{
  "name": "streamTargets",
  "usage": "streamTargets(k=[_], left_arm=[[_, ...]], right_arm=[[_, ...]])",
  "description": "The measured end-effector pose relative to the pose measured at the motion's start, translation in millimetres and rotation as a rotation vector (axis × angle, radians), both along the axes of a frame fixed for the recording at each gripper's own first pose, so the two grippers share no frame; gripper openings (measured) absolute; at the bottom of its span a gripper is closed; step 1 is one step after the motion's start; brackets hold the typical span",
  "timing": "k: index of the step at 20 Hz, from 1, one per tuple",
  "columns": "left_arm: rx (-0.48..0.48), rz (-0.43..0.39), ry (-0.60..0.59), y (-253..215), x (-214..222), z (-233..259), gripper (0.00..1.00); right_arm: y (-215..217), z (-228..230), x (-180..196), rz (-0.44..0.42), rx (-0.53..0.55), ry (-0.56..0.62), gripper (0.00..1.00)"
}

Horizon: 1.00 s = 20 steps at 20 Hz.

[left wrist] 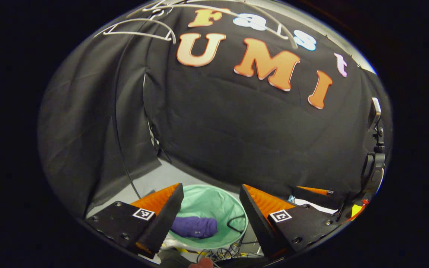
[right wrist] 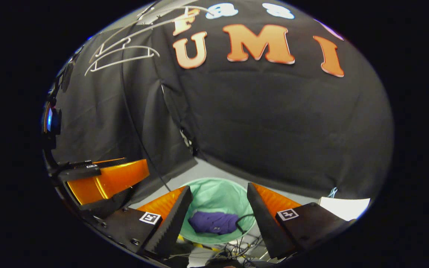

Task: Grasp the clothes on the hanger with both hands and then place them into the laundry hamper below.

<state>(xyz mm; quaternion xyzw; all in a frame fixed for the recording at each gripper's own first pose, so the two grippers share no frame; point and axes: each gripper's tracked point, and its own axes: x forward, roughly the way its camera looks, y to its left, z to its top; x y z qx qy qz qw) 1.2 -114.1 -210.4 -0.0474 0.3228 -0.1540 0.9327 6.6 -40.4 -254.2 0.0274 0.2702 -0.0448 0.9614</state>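
Purple cloth, the garment [left wrist: 195, 227], lay bunched in the bottom of the mint-green laundry hamper [left wrist: 214, 203], which sat on the pale floor below both tools. In the left gripper view the left gripper [left wrist: 211, 212] had its orange-faced fingers spread wide with nothing between them, and the hamper showed through the gap. In the right gripper view the right gripper [right wrist: 219, 214] was likewise spread and empty above the same purple bundle [right wrist: 213, 222].

White wire hangers [right wrist: 121, 56] hung bare near the top of the booth, so the deposit looked done to my eye (a judgement, not a certainty).

What could go wrong from here seemed modest. A dark cable [left wrist: 237, 223] looped over the hamper's rim, and loose wires [right wrist: 237, 245] lay on the floor just beside it; a gripper dipping low could snag them and tip the light fabric bin. The two tools also sat close together, so a careless withdrawal might knock them.

Hard to make out: the near rim of the hamper was cut off behind the fingers, and whether any garment edge trailed over that side could not be told.
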Motion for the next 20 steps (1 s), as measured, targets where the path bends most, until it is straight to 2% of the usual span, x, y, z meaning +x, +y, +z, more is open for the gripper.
streamTargets(k=[3, 4, 9, 10, 12, 13, 14, 15, 16, 18, 19, 20], left_arm=[[-0.031, 0.046, -0.116, 6.5, 16.8, 51.0, 0.96], [-0.036, 0.064, -0.157, 10.2, 21.9, 68.3, 0.96], [-0.037, 0.107, -0.347, 24.0, 31.9, 149.6, 0.96], [-0.040, 0.117, -0.371, 27.4, 29.8, 162.3, 0.92], [-0.045, 0.134, -0.412, 32.0, 32.1, 184.8, 0.91], [-0.052, 0.143, -0.432, 34.3, 30.9, 191.0, 0.91], [-0.058, 0.152, -0.450, 35.7, 30.9, 194.6, 0.92], [-0.062, 0.161, -0.466, 36.9, 30.2, 199.1, 0.92], [-0.065, 0.170, -0.482, 38.8, 29.1, 208.5, 0.91], [-0.070, 0.184, -0.518, 43.5, 25.1, 224.9, 0.91], [-0.068, 0.193, -0.535, 46.6, 23.1, 230.7, 0.91], [-0.062, 0.202, -0.548, 49.6, 21.5, 234.9, 0.91]], right_arm=[[9.3, 52.4, 5.0, -0.002, 0.031, -0.112, 0.98], [7.4, 71.7, 5.3, -0.002, 0.023, -0.151, 1.00], [3.2, 169.5, 9.7, 0.029, -0.055, -0.336, 0.98], [2.0, 186.3, 7.3, 0.032, -0.076, -0.372, 1.00], [3.6, 210.7, 0.1, 0.046, -0.095, -0.419, 0.92], [4.8, 223.0, -3.1, 0.051, -0.088, -0.444, 0.97], [7.1, 235.3, -5.8, 0.054, -0.072, -0.470, 0.89], [10.7, 246.0, -8.5, 0.059, -0.052, -0.493, 0.89], [16.1, 255.6, -9.6, 0.066, -0.038, -0.512, 0.97], [16.6, 272.4, -16.4, 0.070, -0.035, -0.549, 1.00], [16.6, 279.5, -21.6, 0.073, -0.039, -0.564, 0.94], [17.9, 284.7, -26.7, 0.076, -0.039, -0.573, 0.97]])
